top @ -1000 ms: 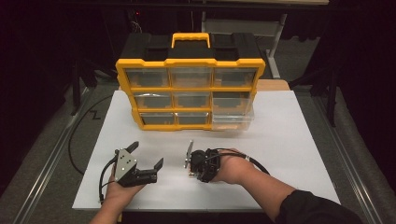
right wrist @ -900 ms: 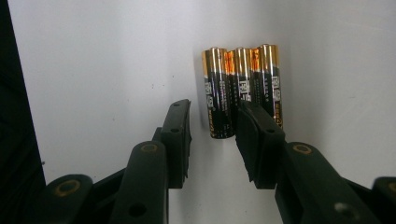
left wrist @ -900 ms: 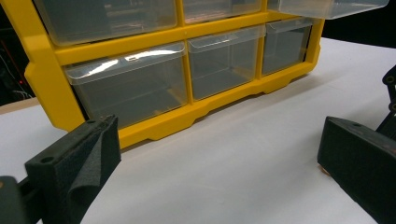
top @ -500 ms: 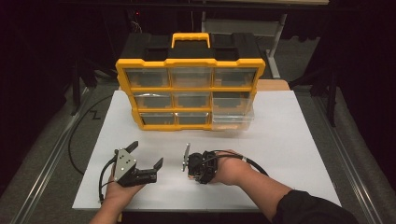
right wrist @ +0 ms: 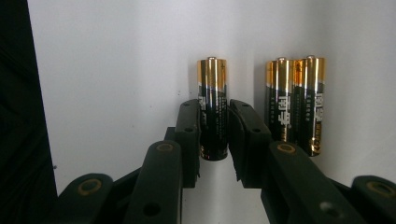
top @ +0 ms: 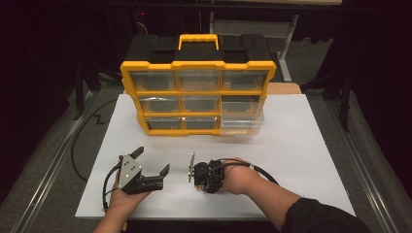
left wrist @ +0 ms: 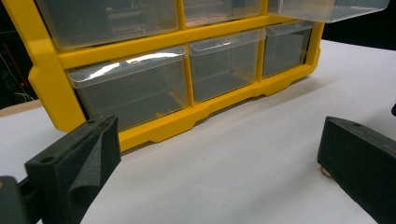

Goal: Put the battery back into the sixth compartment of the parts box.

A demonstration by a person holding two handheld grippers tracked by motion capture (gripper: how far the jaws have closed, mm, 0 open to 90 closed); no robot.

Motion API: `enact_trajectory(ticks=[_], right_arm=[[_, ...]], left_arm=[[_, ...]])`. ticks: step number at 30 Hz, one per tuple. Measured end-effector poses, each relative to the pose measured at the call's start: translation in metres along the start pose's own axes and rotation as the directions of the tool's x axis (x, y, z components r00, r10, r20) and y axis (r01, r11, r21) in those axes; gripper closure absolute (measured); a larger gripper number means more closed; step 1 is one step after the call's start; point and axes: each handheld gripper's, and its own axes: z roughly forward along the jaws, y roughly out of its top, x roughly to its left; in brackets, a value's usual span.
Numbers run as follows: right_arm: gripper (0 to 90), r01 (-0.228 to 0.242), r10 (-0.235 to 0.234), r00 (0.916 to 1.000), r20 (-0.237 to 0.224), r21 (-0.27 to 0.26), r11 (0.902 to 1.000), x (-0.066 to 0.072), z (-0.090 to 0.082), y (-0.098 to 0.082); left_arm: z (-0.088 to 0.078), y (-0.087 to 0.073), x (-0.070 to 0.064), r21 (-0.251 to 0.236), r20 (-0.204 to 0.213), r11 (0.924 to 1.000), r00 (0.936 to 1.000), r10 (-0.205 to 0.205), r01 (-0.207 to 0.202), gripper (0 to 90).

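A black-and-gold battery (right wrist: 211,79) lies on the white mat (top: 291,145). My right gripper (right wrist: 214,116) points down at it, and its jaws have just been closing. Both pads now press the battery's sides. Two more batteries (right wrist: 294,102) lie side by side just right of it in the right gripper view. In the high view the right gripper (top: 200,180) is at the mat's near middle. My left gripper (top: 152,161) rests to its left, jaws wide open and empty (left wrist: 217,163), facing the yellow drawer organizer (left wrist: 140,51).
The yellow organizer (top: 197,92) with clear drawers stands upright at the back of the mat, black handle case behind it. Its bottom right drawer (top: 241,124) is pulled out. Cables trail from both grippers. Dark floor and table rails lie on either side.
The right gripper has shifted slightly toward the near edge of the mat. The left gripper has not moved.
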Motion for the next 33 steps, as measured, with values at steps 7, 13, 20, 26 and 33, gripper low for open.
enact_trajectory(ticks=[7, 13, 20, 26, 33], right_arm=[[79.0, -0.005, 0.005, 1.0, 0.008, -0.006, 1.0, 0.0, -0.003, -0.001], [79.1, -0.034, 0.034, 0.9994, 0.004, 0.007, 0.9994, -0.002, -0.012, -0.009], [79.1, -0.06, 0.06, 0.9981, 0.015, 0.023, 0.9979, -0.002, -0.021, -0.022], [79.0, -0.09, 0.09, 0.9958, 0.017, 0.019, 0.9957, -0.003, -0.027, -0.032], [79.0, -0.121, 0.121, 0.9927, 0.001, 0.023, 0.9924, -0.007, -0.032, -0.048]], left_arm=[[0.0, 0.0, 0.0, -0.001, 0.0, 1.0, 1.0, -0.003, 0.003, 0.4], [0.0, 0.0, 0.001, 0.0, 0.0, 1.0, 1.0, 0.0, 0.0, 0.4], [0.0, 0.0, -0.001, 0.003, 0.002, 1.0, 1.0, -0.001, 0.001, 0.4], [0.0, 0.0, 0.0, 0.005, 0.001, 1.0, 1.0, -0.001, 0.001, 0.4], [0.0, -0.001, 0.0, 0.01, 0.002, 1.0, 1.0, 0.001, -0.001, 0.4]])
